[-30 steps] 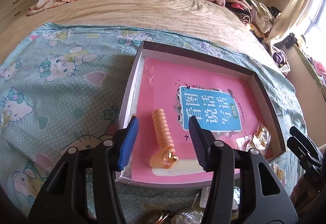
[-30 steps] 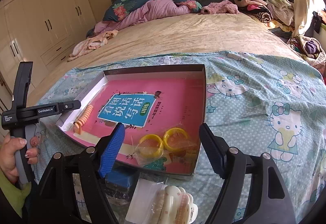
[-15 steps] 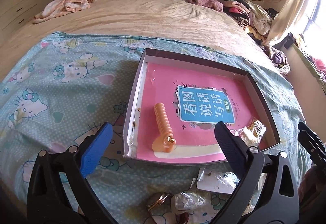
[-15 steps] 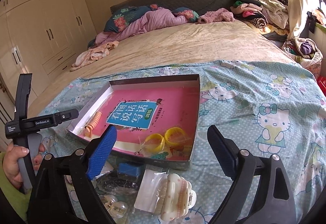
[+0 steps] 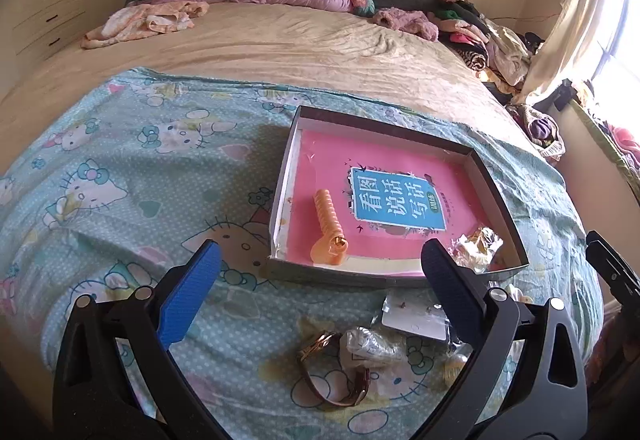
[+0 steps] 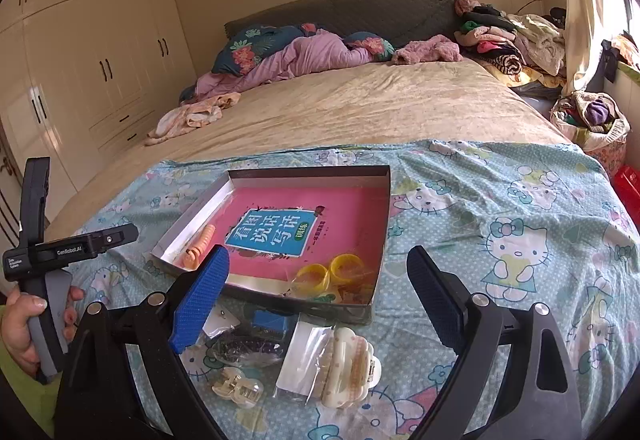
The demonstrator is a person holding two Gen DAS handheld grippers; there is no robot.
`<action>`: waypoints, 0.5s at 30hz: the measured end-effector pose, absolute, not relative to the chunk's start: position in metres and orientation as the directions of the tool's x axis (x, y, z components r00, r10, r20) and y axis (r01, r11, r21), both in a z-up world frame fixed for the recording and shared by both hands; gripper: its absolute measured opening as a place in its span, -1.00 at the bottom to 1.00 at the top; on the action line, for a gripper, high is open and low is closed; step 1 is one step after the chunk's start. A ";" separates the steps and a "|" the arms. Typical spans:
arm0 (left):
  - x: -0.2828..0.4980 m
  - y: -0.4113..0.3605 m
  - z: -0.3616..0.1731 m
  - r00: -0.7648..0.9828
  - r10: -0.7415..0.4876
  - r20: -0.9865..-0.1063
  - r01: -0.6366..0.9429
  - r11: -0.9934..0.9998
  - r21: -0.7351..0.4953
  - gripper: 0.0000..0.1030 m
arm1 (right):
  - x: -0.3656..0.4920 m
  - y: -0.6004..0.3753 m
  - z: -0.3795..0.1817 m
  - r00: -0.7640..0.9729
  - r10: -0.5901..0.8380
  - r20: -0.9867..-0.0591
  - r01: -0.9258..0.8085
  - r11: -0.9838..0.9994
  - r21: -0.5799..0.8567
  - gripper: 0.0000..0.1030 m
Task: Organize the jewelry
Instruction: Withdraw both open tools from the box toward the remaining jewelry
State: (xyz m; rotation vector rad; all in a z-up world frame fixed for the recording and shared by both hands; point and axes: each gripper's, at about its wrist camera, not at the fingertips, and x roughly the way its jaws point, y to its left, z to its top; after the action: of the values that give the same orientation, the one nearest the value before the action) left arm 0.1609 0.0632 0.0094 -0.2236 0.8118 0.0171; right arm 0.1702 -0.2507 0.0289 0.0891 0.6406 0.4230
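**Both grippers pulled back from tray, jaws wide**

Pulled back and up since a second ago: left gripper (image 5: pixel 318 276), then closed-in around the orange clip, now spread wide and clear of the tray. Right gripper likewise backed off and opened further.

Left wrist view:
- Fingers (image 5: pixel 188 298) far apart, gripping nothing, hovering over the Hello Kitty sheet (image 5: pixel 120 200) short of the tray's near wall.
- Shallow cardboard tray (image 5: pixel 286 176) lying on the sheet, lined by a pink book (image 5: pixel 396 200) with a blue title panel.
- Orange ribbed hair clip (image 5: pixel 330 226) resting inside the tray near its left wall, on the pink cover.
- Crinkled cellophane packet (image 5: pixel 478 242) in the tray's near right corner.
- Loose on the sheet in front of the tray: a brown-strapped watch (image 5: pixel 334 372), a small clear bag (image 5: pixel 374 346), a white earring card (image 5: pixel 414 314).

Right wrist view:
- Right gripper (image 6: pixel 316 288) with fingers (image 6: pixel 200 298) set wide apart, empty, held above the pile outside the tray.
- Two yellow bangles (image 6: pixel 332 272) in a clear wrapper inside the tray's near right corner.
- On the sheet before the tray: a large cream claw clip (image 6: pixel 348 366), a smaller cream claw clip (image 6: pixel 238 386), a bag of dark beads (image 6: pixel 244 346), a blue item (image 6: pixel 272 322) just against the tray wall.
- Left hand (image 6: pixel 24 324) visible at far left, wrapped round its gripper's handle.
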 end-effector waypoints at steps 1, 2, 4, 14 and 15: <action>0.158 0.063 0.010 0.690 -0.070 -0.720 -0.099 0.977 -0.190 0.82 | 0.168 -0.251 0.030 0.719 0.412 -0.560 -0.357 0.910 0.210 0.74; 0.155 0.063 0.010 0.692 -0.067 -0.719 -0.100 0.977 -0.187 0.82 | 0.165 -0.251 0.031 0.719 0.412 -0.559 -0.358 0.910 0.209 0.74; 0.148 0.062 0.010 0.696 -0.060 -0.715 -0.101 0.979 -0.179 0.82 | 0.160 -0.250 0.032 0.719 0.415 -0.558 -0.364 0.908 0.207 0.74; 0.122 0.064 0.003 0.691 -0.064 -0.720 -0.098 0.979 -0.181 0.81 | 0.136 -0.239 0.026 0.679 0.445 -0.585 -0.406 0.890 0.206 0.74; 0.120 0.064 0.002 0.690 -0.061 -0.721 -0.098 0.979 -0.177 0.81 | 0.133 -0.238 0.025 0.674 0.447 -0.588 -0.410 0.889 0.206 0.74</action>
State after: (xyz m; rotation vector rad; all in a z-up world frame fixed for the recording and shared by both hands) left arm 0.1198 0.0642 0.0022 -0.2085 0.8110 0.0207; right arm 0.1332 -0.2380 0.0246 0.0587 0.6776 0.4825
